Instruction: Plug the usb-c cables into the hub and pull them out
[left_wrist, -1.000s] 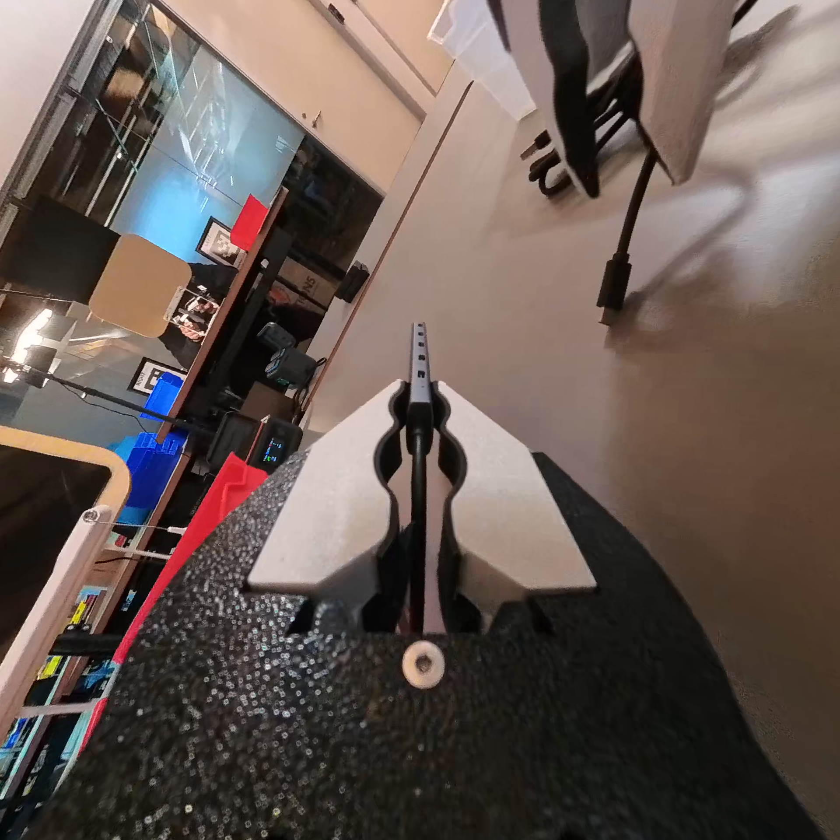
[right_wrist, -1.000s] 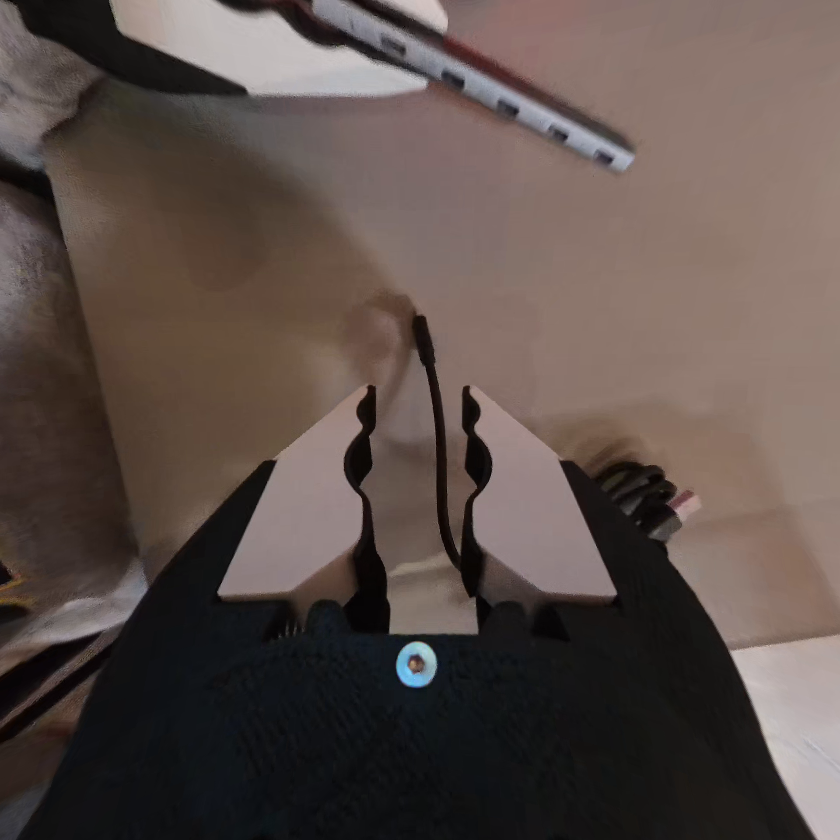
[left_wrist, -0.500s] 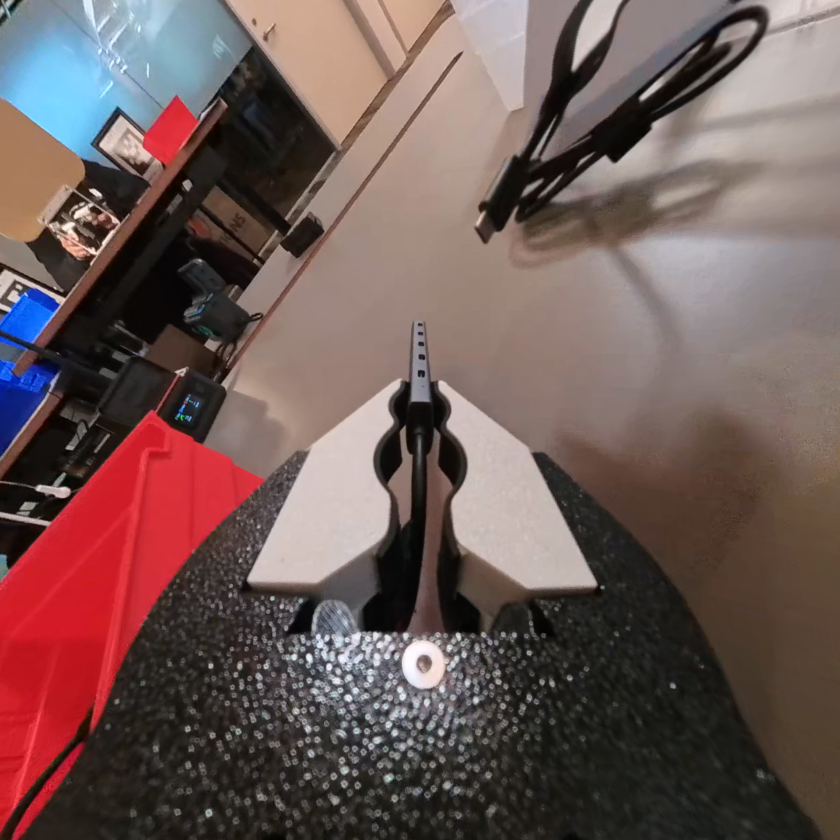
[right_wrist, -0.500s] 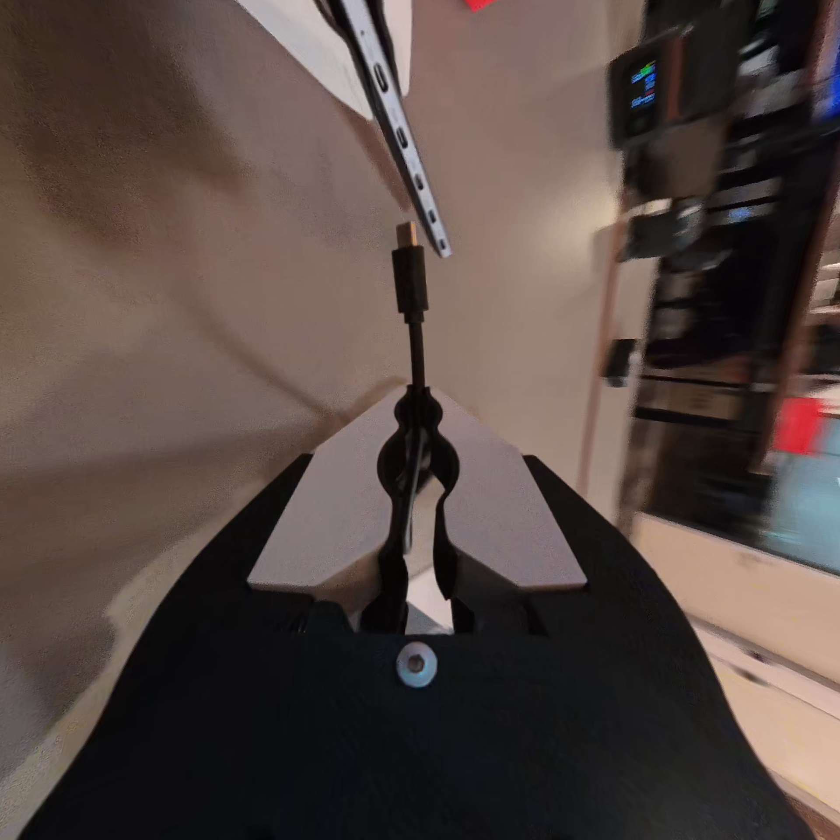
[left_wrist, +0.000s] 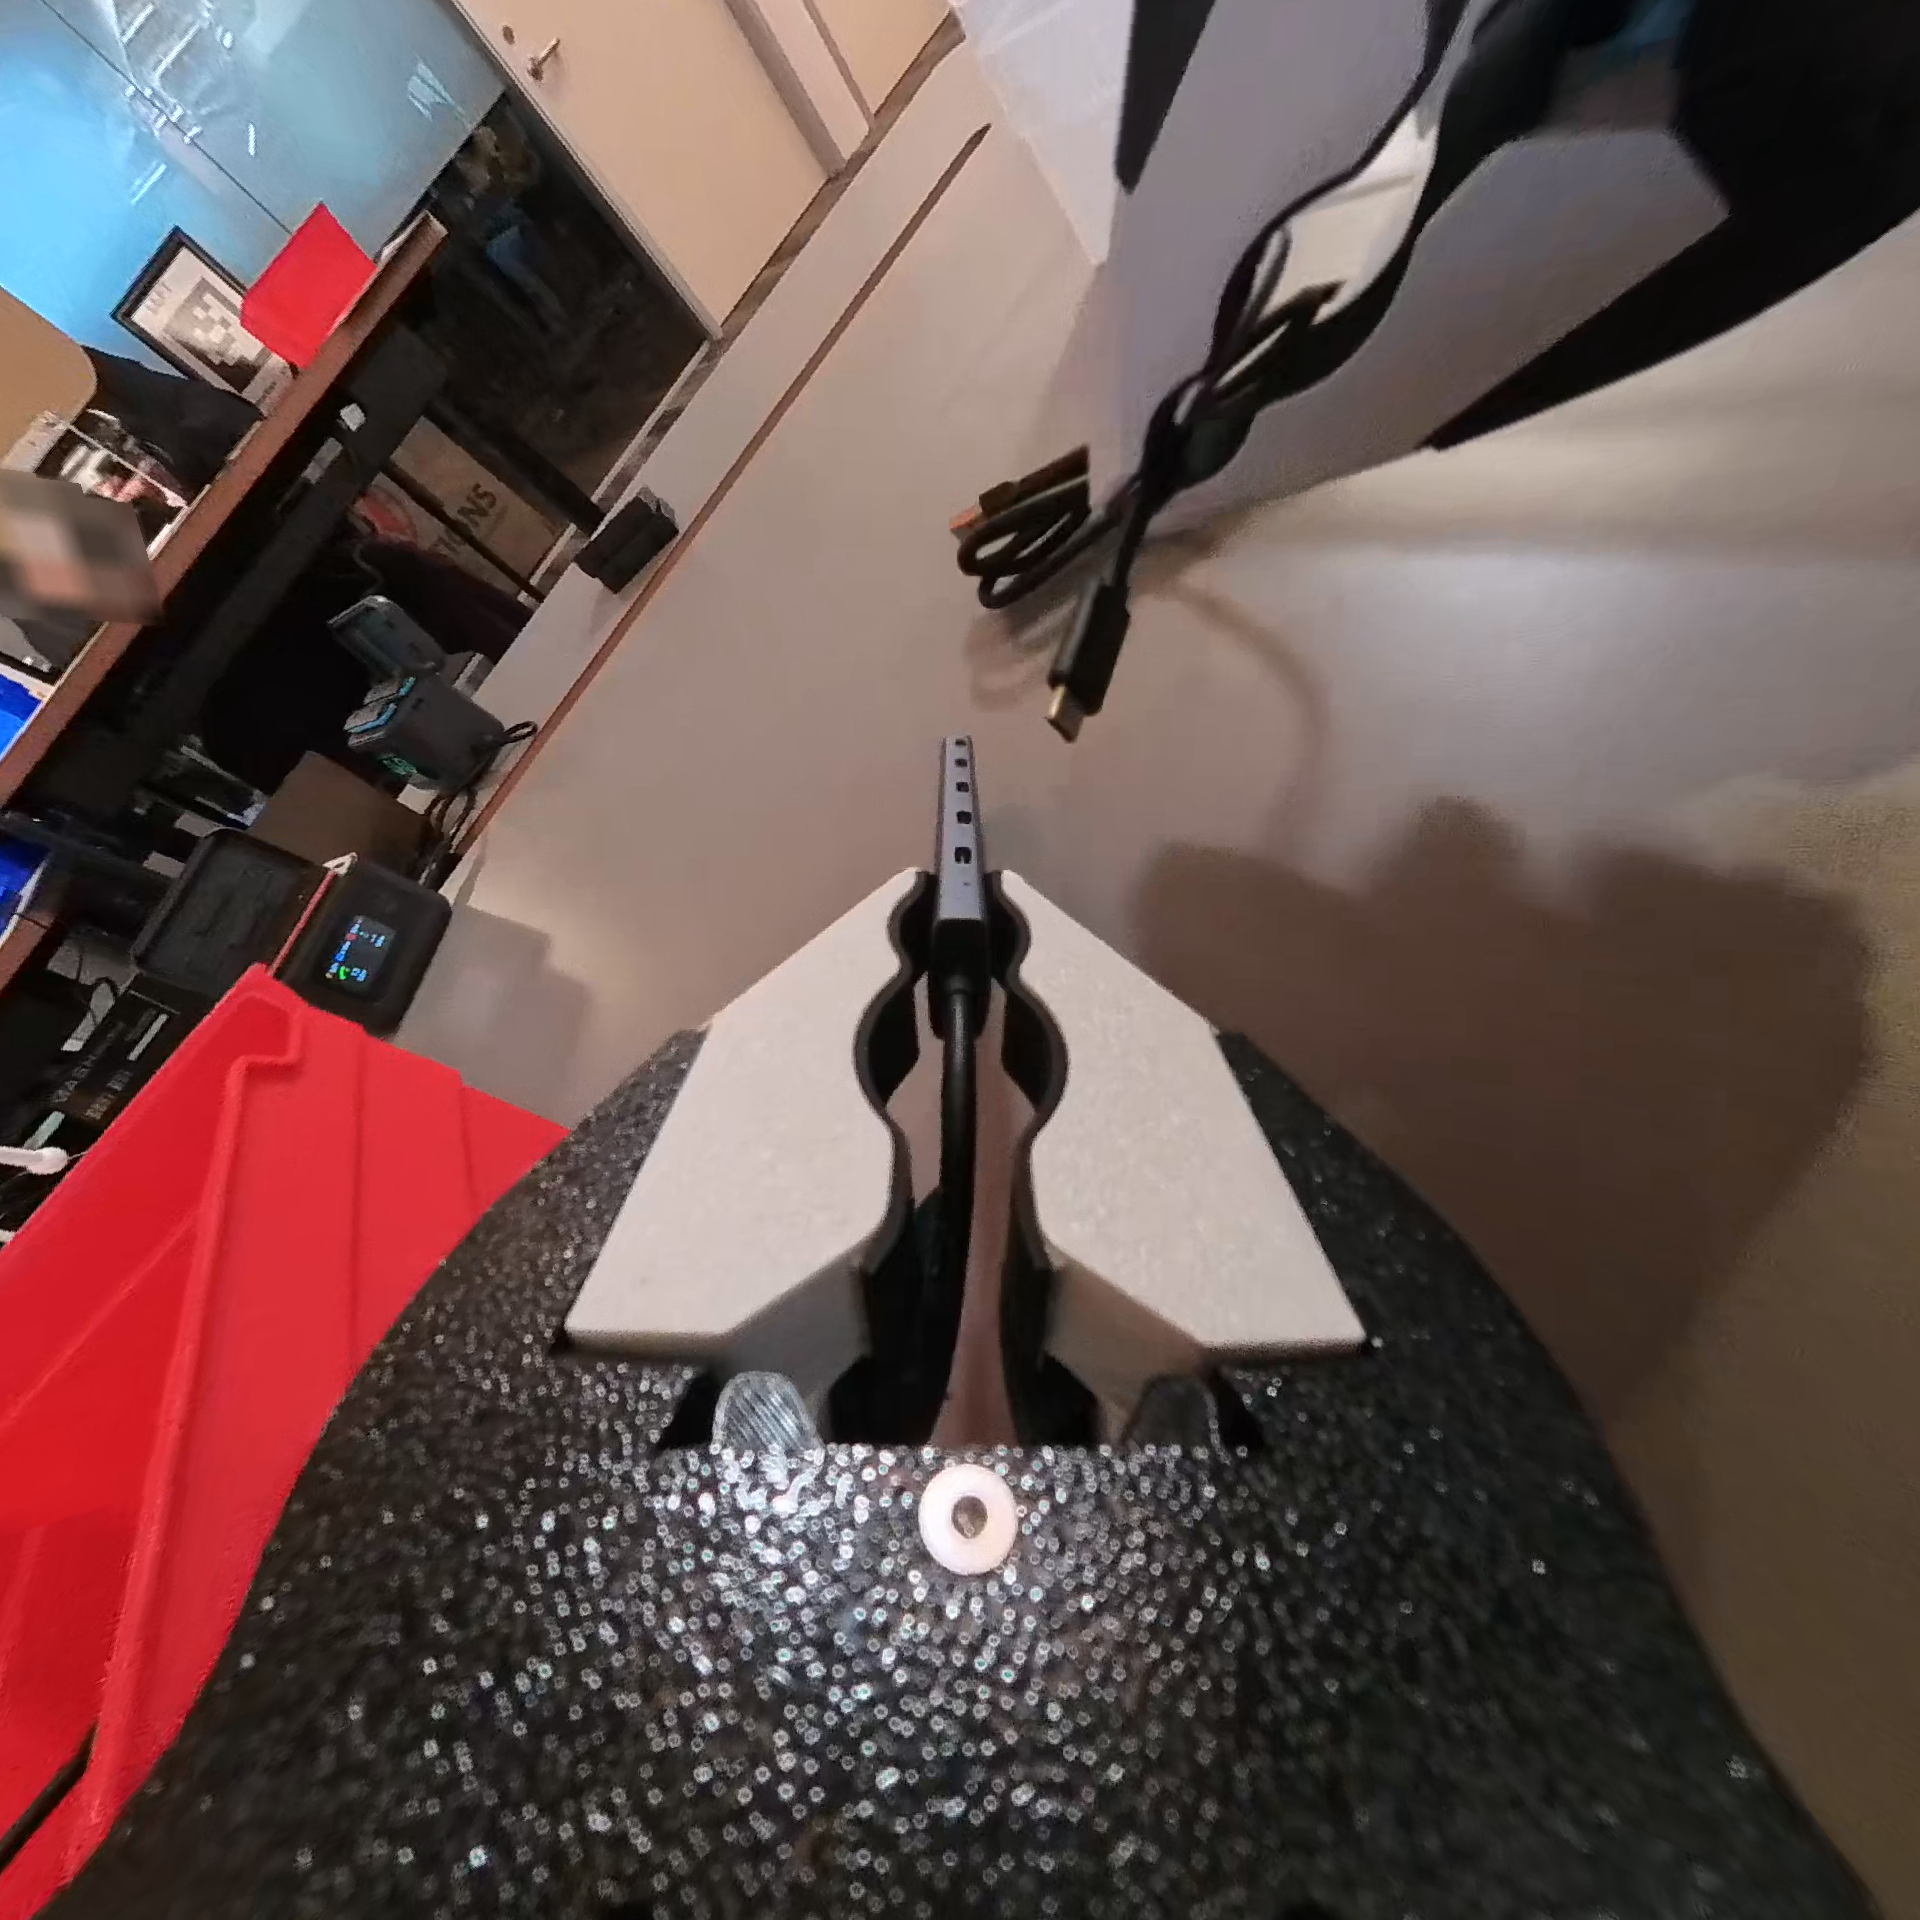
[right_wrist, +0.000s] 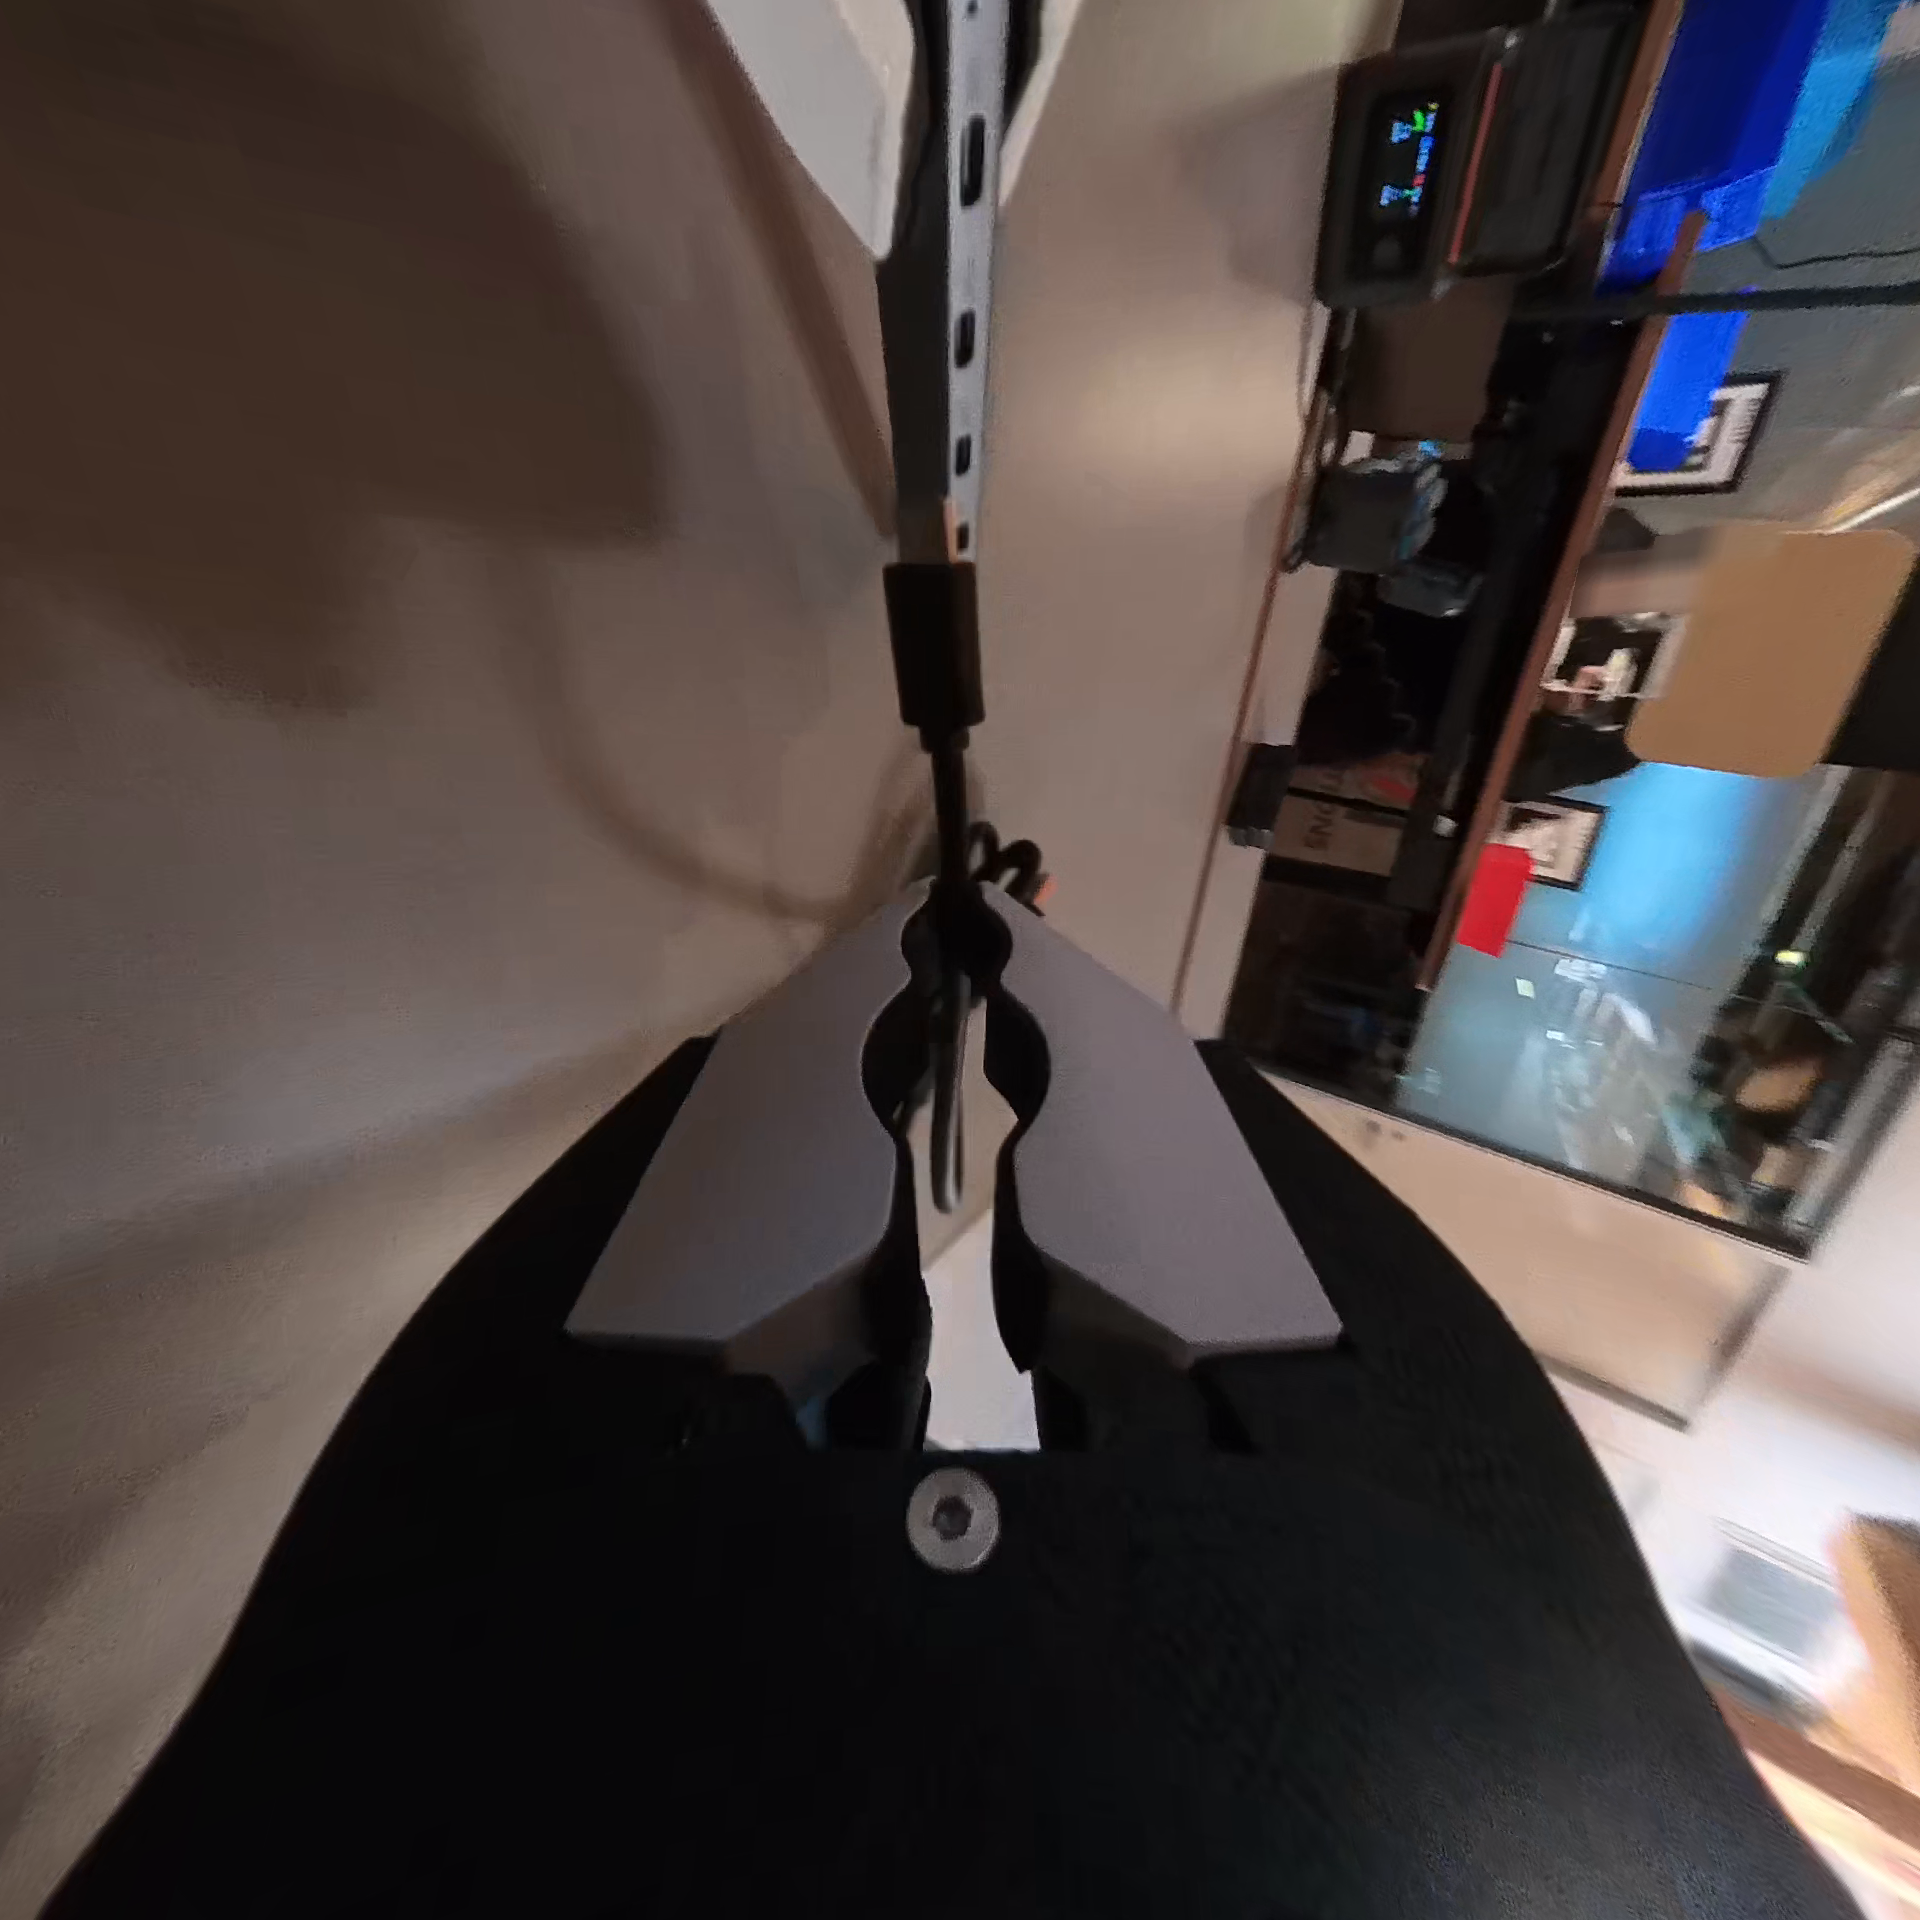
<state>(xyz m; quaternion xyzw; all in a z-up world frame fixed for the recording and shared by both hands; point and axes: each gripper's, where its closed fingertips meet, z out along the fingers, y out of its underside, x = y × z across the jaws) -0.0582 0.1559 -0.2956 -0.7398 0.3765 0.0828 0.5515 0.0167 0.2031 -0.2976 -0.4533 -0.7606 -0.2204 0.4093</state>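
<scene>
We saw the slim grey hub (left_wrist: 958, 821) held edge-on above the beige table (left_wrist: 1558, 727), its row of ports facing the black usb-c cable (left_wrist: 1091, 644). The left gripper (left_wrist: 958, 894) was clenched on the hub's near end, where its own black lead ran back between the fingers. The right gripper (right_wrist: 956, 914) was clamped on the cable's cord, with the plug (right_wrist: 932, 644) reaching to the hub's tip (right_wrist: 951, 416); we could not tell whether it touched. A red bin (left_wrist: 208, 1247) sat to the left.
</scene>
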